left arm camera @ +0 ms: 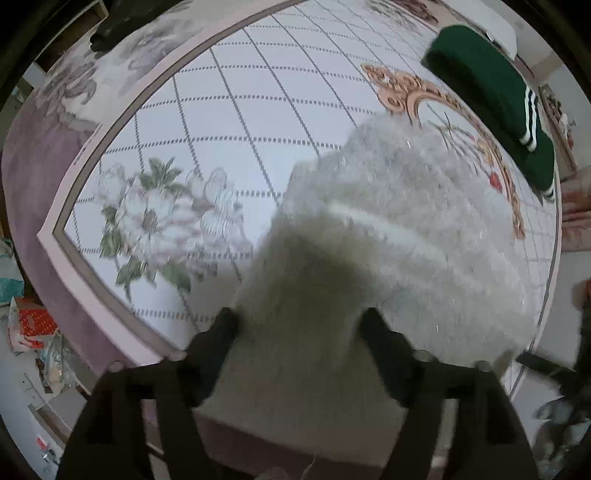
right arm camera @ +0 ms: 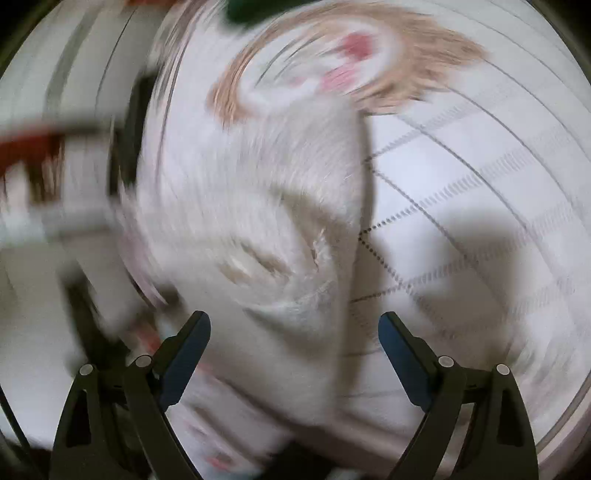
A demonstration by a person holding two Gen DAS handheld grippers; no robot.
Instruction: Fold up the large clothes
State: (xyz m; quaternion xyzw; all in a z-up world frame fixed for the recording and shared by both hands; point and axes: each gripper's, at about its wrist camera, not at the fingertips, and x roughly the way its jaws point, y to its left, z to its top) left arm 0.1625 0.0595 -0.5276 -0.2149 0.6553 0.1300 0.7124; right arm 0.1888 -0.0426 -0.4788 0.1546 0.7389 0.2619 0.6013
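Observation:
A white fuzzy garment (left arm camera: 406, 221) lies bunched on the bed's patterned sheet (left arm camera: 229, 110). In the left wrist view my left gripper (left arm camera: 299, 328) points down over its near end. Its black fingers (left arm camera: 221, 339) stand wide apart with the fluffy cloth between them, and I see no pinch on it. The right wrist view is heavily blurred. There my right gripper (right arm camera: 294, 317) is open, its blue pads (right arm camera: 184, 354) well apart above the same white garment (right arm camera: 266, 206), with nothing gripped.
A folded dark green garment with white stripes (left arm camera: 487, 99) lies at the far right of the bed, and shows as a green blur (right arm camera: 251, 11) in the right wrist view. The bed's mauve edge (left arm camera: 74, 280) runs along the left. Clutter (left arm camera: 33, 325) sits on the floor beyond it.

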